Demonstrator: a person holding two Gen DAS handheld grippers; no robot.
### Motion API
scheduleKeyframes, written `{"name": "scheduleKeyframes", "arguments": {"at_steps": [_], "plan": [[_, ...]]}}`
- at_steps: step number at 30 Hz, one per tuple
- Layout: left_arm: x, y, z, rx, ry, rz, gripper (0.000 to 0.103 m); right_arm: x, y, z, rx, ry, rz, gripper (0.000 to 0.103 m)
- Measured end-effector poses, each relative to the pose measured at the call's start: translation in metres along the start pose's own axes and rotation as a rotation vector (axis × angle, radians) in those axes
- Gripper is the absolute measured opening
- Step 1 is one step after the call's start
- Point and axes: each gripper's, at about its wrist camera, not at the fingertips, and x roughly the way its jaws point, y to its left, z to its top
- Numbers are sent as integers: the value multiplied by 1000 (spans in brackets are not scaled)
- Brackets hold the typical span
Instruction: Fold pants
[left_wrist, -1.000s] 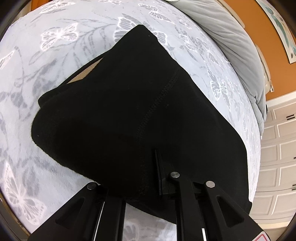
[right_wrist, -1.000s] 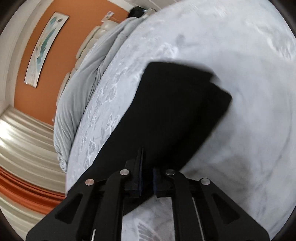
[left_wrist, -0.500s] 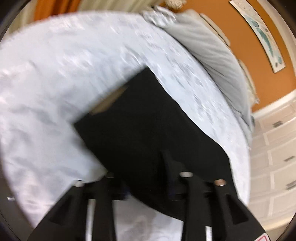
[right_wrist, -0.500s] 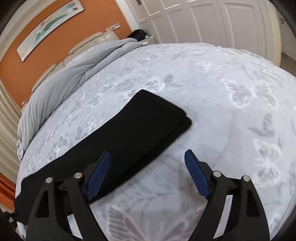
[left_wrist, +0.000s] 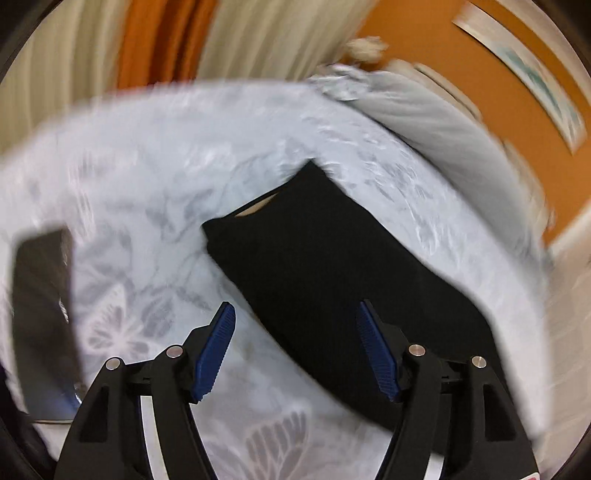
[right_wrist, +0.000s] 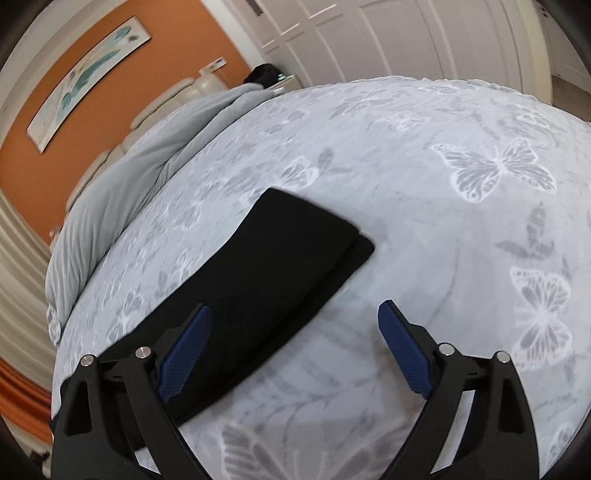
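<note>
The left wrist view looks down along the left gripper, fingers spread wide at 6 o'clock, onto the bedspread; it is blurred, and curtains fill 12 o'clock. The right wrist view looks down past the right gripper, likewise spread, facing white doors at 1 o'clock. Both share the black pants, seen from opposite ends, and the orange wall.

Home bedroom: butterfly bedspread, curtains, wall art.
</note>
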Motion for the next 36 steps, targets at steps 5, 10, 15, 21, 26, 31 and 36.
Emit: {"name": "scheduleKeyframes", "arguments": {"at_steps": [5, 10, 15, 21, 26, 31, 36], "plan": [[-22, -71, -41, 260, -71, 39, 74, 11, -2, 19, -14, -77, -49, 88], [-20, -103, -76, 346, -41, 34, 74, 33, -9, 30, -42, -4, -47, 20], [-10, -121, -99, 363, 11, 37, 74, 21, -22, 34, -19, -31, -125, 88], [-1, -132, -124, 362, 55, 42, 74, 40, -25, 27, 6, 37, -24, 86], [-4, -134, -134, 371, 67, 31, 74, 56, -13, 28, -11, 68, 58, 53], [-8, -123, -129, 382, 72, 35, 74, 43, 3, 31, 31, 78, 194, 14], [-9, -102, -112, 371, 72, 12, 75, -1, 106, 9, -146, 52, 364, 14]]}}
